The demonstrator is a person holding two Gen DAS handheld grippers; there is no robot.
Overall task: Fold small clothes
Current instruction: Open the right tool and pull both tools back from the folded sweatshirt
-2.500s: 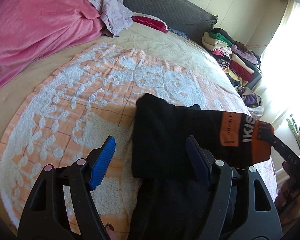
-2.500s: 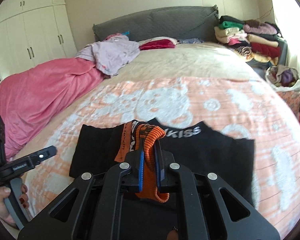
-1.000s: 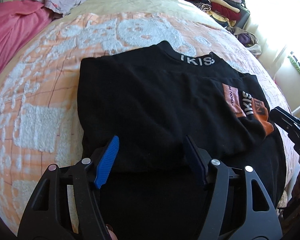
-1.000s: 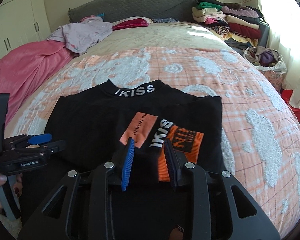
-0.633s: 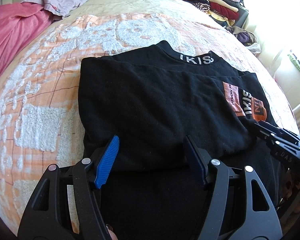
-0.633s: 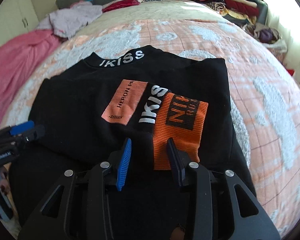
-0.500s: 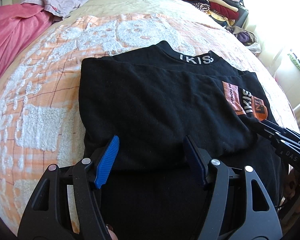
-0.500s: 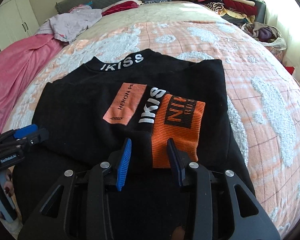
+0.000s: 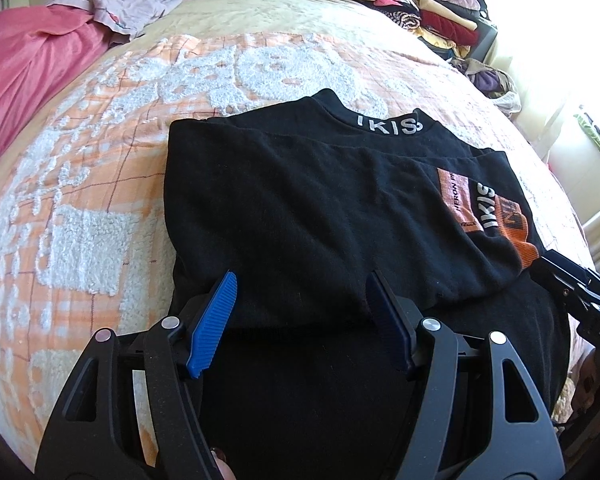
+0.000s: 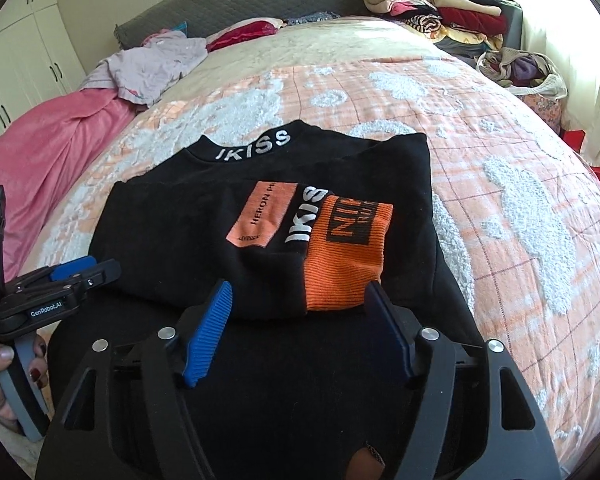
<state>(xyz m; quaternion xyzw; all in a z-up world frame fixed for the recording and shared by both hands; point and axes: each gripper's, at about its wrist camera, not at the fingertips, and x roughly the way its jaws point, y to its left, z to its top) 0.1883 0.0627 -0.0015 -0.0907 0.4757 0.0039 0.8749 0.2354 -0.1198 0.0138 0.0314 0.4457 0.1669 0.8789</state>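
Observation:
A black top (image 9: 308,208) with "IKISS" on its collar lies flat on the orange and white blanket (image 9: 80,208), both sleeves folded across its body. The folded sleeve's orange cuff (image 10: 344,256) lies on top, also in the left wrist view (image 9: 526,250). My left gripper (image 9: 300,320) is open and empty over the garment's near left part, and shows in the right wrist view (image 10: 84,274). My right gripper (image 10: 298,328) is open and empty just short of the orange cuff, and shows at the right edge of the left wrist view (image 9: 572,284).
A pink quilt (image 10: 44,136) and a lilac garment (image 10: 156,64) lie at the far left of the bed. A grey headboard (image 10: 260,4) stands behind. Folded clothes (image 10: 436,8) are stacked at the far right above a bag of clothes (image 10: 520,68).
The right gripper let go of the orange-cuffed sleeve, which now lies folded on the top, and its jaws opened wider. Both grippers drew back slightly toward the garment's near edge.

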